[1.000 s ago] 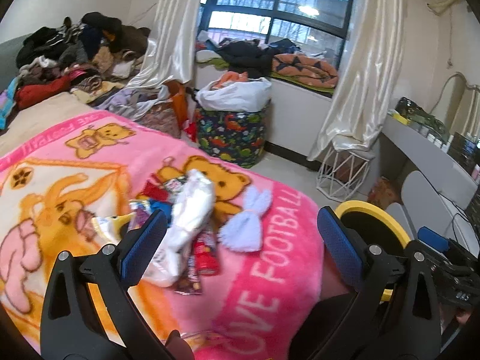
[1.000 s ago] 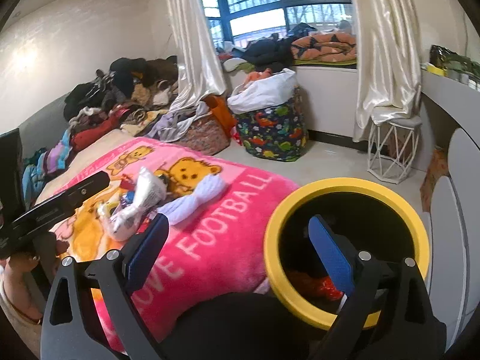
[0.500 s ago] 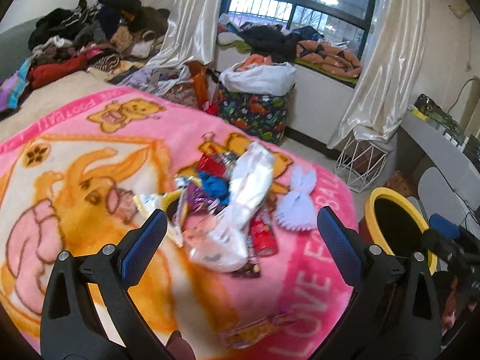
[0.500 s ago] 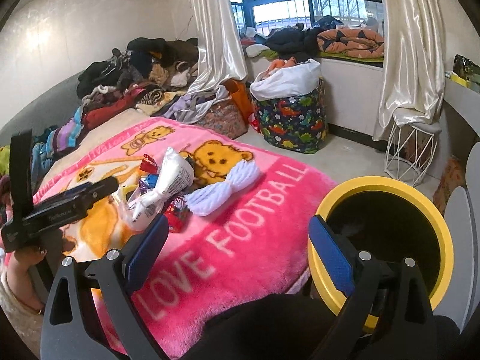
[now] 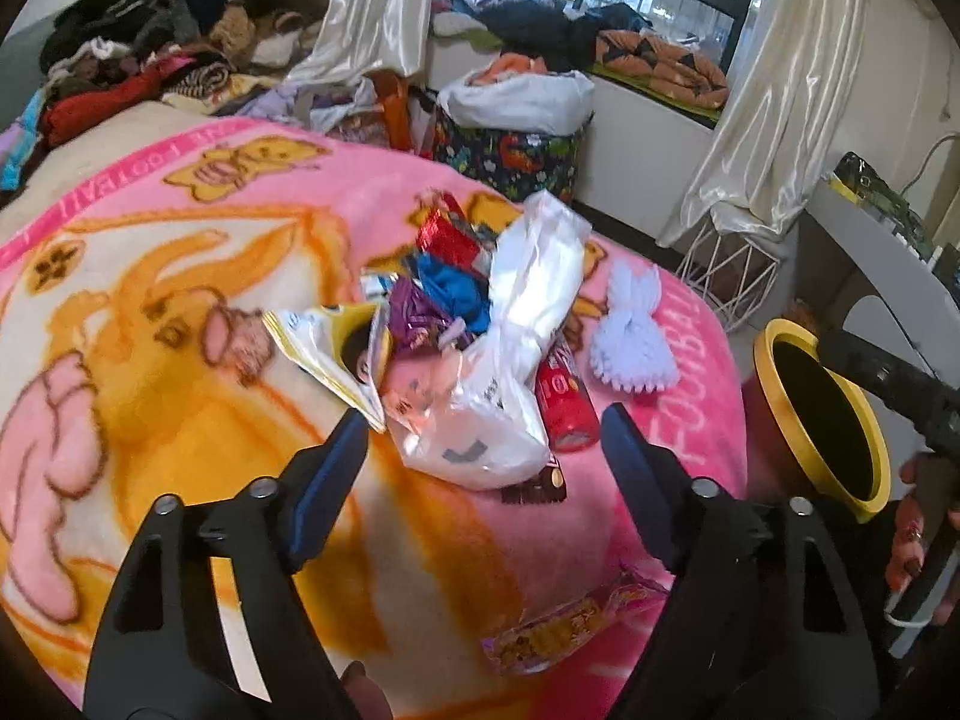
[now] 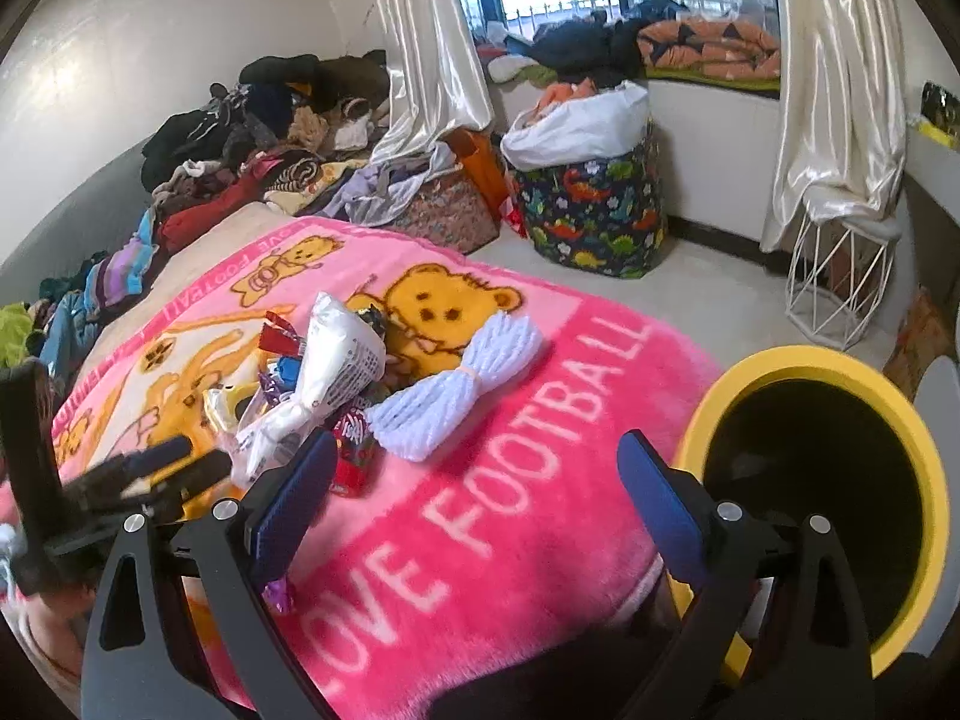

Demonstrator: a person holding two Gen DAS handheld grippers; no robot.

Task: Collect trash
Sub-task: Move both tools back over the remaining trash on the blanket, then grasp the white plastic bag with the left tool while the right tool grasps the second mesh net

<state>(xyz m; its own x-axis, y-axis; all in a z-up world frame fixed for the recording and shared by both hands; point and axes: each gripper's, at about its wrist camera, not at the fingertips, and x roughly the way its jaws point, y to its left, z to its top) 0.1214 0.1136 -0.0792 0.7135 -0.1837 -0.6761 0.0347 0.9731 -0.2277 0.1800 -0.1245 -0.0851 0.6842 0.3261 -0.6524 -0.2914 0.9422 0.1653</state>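
Observation:
A heap of trash lies on the pink blanket (image 5: 150, 420): a white plastic bag (image 5: 510, 360), a yellow-white wrapper (image 5: 336, 348), purple and blue wrappers (image 5: 444, 294), a red packet (image 5: 561, 405) and a loose pink-yellow wrapper (image 5: 558, 630). My left gripper (image 5: 483, 462) is open and empty, just above the white bag. My right gripper (image 6: 477, 498) is open and empty over the blanket (image 6: 480, 510), between the heap (image 6: 324, 384) and the yellow-rimmed bin (image 6: 840, 480). The bin also shows in the left wrist view (image 5: 822, 414).
A white knitted bundle (image 6: 462, 384) lies beside the heap. Piled clothes (image 6: 252, 138) cover the far side of the bed. A dinosaur-print basket (image 6: 594, 204) and a white wire stool (image 6: 840, 282) stand on the floor by the window.
My left gripper has moved forward and down over the trash heap, which now sits between its fingers. My right gripper has shifted so the bin sits further right.

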